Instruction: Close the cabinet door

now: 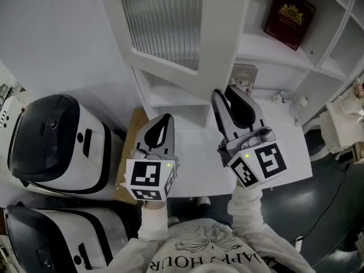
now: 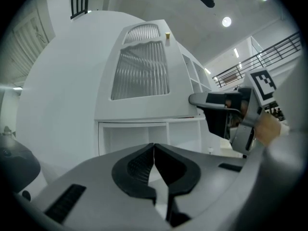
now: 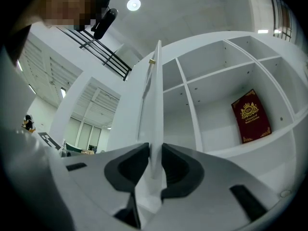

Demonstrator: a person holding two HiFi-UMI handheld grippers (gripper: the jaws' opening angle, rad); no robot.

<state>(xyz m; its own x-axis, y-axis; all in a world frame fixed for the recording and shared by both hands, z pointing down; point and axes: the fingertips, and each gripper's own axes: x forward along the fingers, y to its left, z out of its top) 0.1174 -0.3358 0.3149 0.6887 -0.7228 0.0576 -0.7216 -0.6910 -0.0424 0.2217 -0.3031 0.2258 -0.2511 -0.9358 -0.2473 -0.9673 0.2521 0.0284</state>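
Note:
The white cabinet door (image 1: pixel 170 21) with a ribbed glass panel stands swung open towards me. My right gripper (image 1: pixel 226 95) reaches up to its lower free edge. In the right gripper view the door's thin edge (image 3: pixel 155 105) runs between the jaws, and the right gripper (image 3: pixel 155 162) is shut on it. My left gripper (image 1: pixel 165 119) is lower and to the left, below the door, shut with nothing in it. The left gripper view shows the door panel (image 2: pixel 139 76) from outside, the right gripper (image 2: pixel 226 112) at its corner, and the left gripper (image 2: pixel 154 150) shut.
Open white shelves hold a dark red book (image 1: pixel 288 9) (image 3: pixel 250 115), a small picture card (image 1: pixel 243 77) and little white items (image 1: pixel 281 98). Two white-and-black appliances (image 1: pixel 54 147) (image 1: pixel 57 243) sit at the left. A wooden board (image 1: pixel 132 131) lies beside them.

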